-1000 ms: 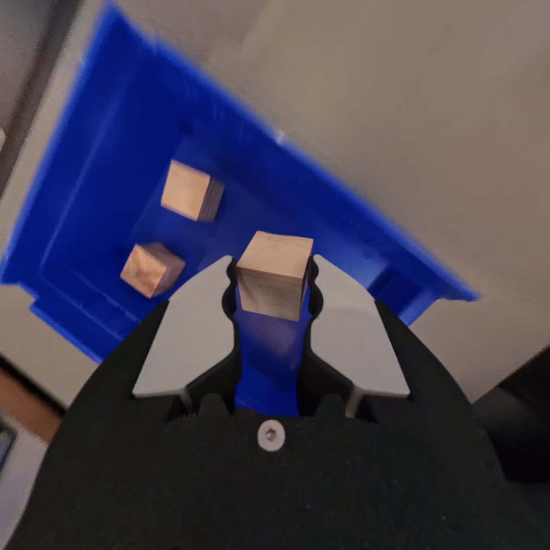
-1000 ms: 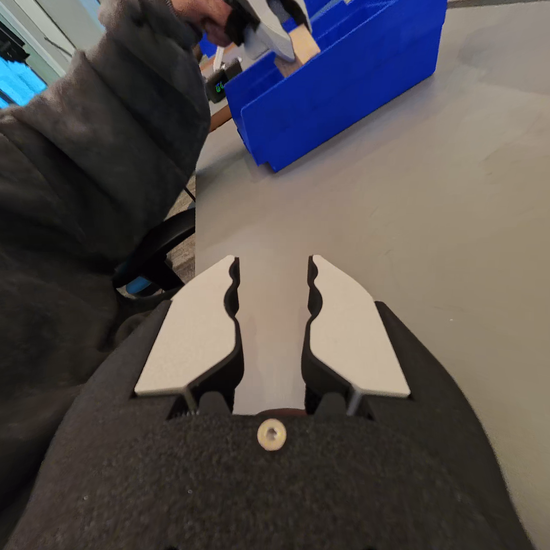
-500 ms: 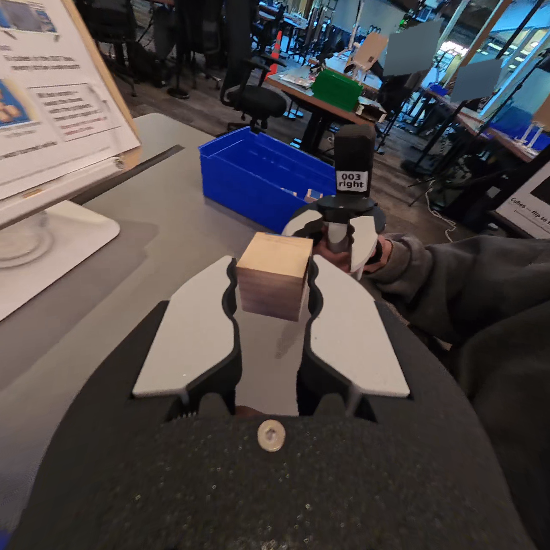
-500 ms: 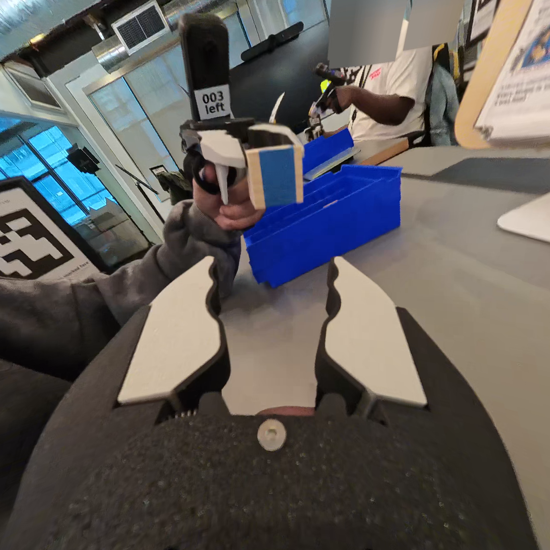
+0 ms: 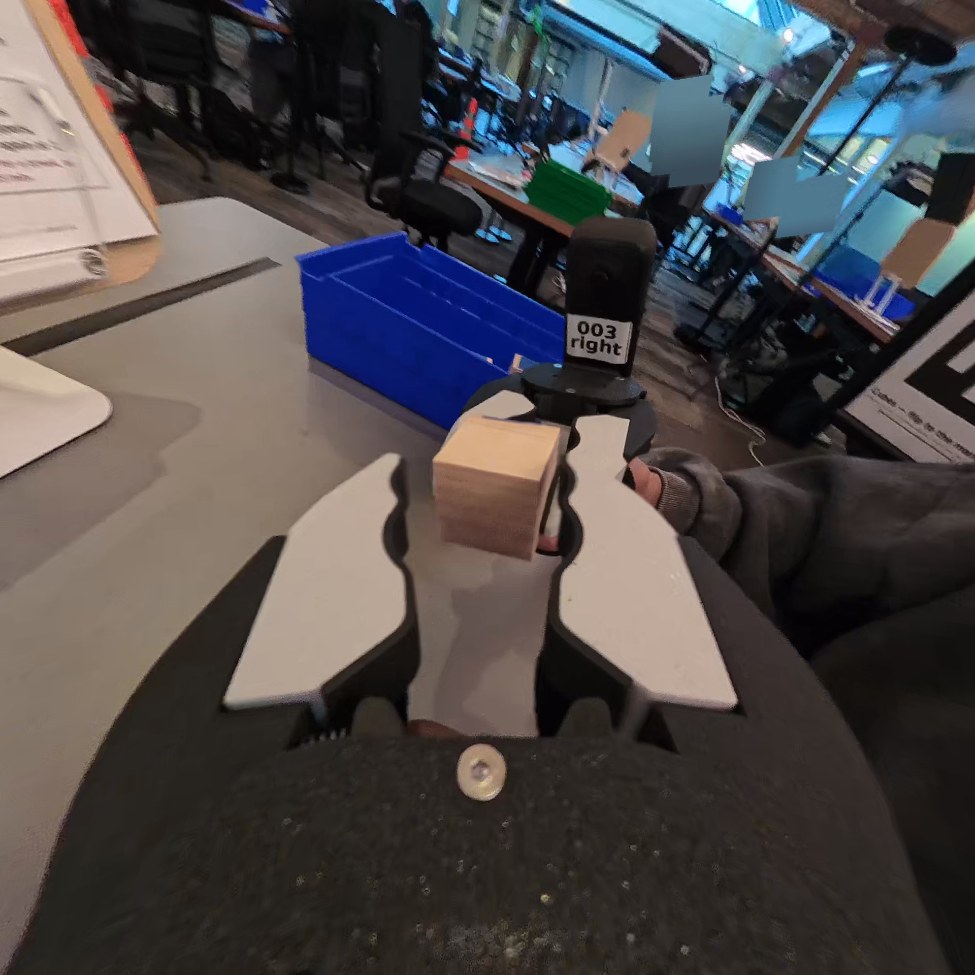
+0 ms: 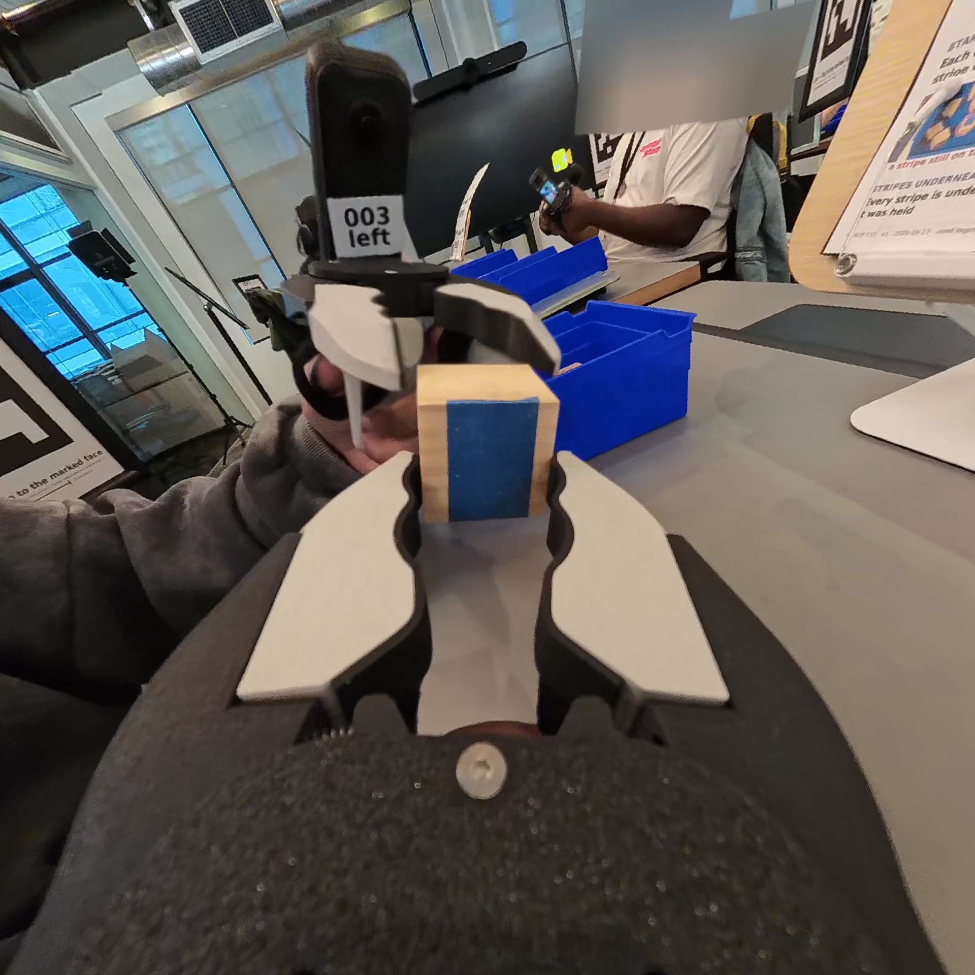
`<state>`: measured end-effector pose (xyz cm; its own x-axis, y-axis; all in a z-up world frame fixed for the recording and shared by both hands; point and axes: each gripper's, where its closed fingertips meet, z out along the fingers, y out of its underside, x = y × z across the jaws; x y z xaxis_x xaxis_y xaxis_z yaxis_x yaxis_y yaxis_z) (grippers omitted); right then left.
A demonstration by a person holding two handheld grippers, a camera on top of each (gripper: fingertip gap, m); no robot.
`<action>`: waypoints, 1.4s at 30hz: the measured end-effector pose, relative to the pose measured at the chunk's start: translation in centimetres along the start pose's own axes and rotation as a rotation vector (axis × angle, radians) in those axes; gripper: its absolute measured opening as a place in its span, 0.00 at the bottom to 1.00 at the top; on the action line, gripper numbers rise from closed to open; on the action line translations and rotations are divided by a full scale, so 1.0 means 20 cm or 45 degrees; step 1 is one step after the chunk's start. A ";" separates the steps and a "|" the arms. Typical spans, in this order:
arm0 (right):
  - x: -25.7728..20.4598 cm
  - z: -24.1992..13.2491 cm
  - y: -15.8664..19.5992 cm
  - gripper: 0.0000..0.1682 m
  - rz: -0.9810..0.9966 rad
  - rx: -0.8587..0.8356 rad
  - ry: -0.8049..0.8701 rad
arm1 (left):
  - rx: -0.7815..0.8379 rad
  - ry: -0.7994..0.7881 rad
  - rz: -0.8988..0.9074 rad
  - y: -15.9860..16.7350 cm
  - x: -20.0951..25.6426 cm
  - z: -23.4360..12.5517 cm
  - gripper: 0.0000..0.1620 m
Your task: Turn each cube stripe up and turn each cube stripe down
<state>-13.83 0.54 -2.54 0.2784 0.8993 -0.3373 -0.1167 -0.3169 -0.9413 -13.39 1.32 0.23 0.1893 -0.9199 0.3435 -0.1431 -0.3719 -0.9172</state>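
**Left wrist view.** The left claw is spread apart. The wooden cube sits between its fingertips, nearer the right-hand finger, with a clear gap on the left-hand side, so this claw has no grip on it. The cube is in the air above the grey counter, in front of the blue bin and nearer the camera than the bin. Only plain wood faces show from here. Just behind the cube, also in front of the bin, the right claw points back at the camera, its white fingers reaching in around the cube's far side. A grey sleeve runs off to the right of the bin. A white stand base lies on the counter well to the bin's left.

**Right wrist view.** The right claw is clamped on the cube, each fingertip pressed against a side face near the cube's lower half. The cube is upright and level. Its blue stripe faces this camera and runs top to bottom down the middle of that face. The cube hangs above the counter, just left of the bin and nearer the camera. The left claw hovers at the cube's top far edge, left of the bin, with its fingers wide apart. The hand holding it sits in a grey sleeve. Beyond the bin, a person in a white shirt sits at another counter
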 end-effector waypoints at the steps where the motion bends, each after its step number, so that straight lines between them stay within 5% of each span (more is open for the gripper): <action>1: 0.00 -0.01 0.00 0.27 0.003 -0.011 0.000 | 0.014 -0.039 -0.001 0.00 0.00 -0.03 0.40; 4: 0.03 -0.08 -0.03 0.27 -0.029 -0.028 0.069 | -0.004 -0.200 -0.007 0.12 0.03 -0.12 0.50; 10: 0.09 -0.39 -0.31 0.27 -0.173 -0.056 0.365 | -0.036 -0.411 -0.159 0.62 0.10 -0.22 0.45; 15: 0.25 -0.93 -0.59 0.27 -0.149 -0.124 0.866 | -0.029 -0.289 -0.238 0.64 0.17 -0.23 0.42; 20: 0.54 -1.35 -0.20 0.27 -0.001 -0.756 1.301 | -0.141 -0.314 -0.150 0.71 0.17 -0.19 0.40; 29: 0.66 -1.44 0.35 0.27 0.253 -1.397 1.191 | -0.226 -0.378 0.064 0.75 0.22 -0.14 0.39; 36: 0.67 -1.47 0.55 0.27 0.340 -1.679 1.175 | -0.244 -0.353 0.006 0.77 0.21 -0.14 0.40; 42: 0.68 -1.46 0.54 0.28 0.343 -1.674 1.202 | -0.258 -0.346 0.007 0.78 0.22 -0.13 0.40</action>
<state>16.48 0.59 -17.81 0.8917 0.4437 0.0898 0.4494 -0.8915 -0.0576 -17.40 -8.84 -11.99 0.4361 -0.8652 0.2473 -0.3296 -0.4093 -0.8508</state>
